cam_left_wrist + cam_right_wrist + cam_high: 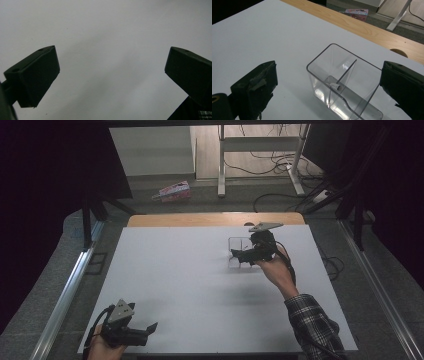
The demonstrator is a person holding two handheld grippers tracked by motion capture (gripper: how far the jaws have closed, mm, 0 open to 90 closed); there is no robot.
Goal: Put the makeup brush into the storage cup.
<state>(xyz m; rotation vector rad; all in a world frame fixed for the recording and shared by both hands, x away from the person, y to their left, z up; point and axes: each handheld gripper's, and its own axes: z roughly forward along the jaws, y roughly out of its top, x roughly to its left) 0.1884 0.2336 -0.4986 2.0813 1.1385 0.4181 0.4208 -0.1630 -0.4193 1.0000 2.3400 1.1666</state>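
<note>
High view: right gripper point(239, 254) hovers, open-fingered, over clear box point(236, 245).

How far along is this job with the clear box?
Early, it seems. The right claw hangs open over the clear divided box, its jaws wide on either side and not gripping. One small white piece already lies inside by the divider. The left claw waits open over bare white table. Grasping or filling the box looks left to do.

A white sheet point(190, 285) covers most of the wooden table point(175, 219), and beyond it a pink printed box point(172, 191) lies on the grey floor near a white desk frame point(260, 145).
</note>
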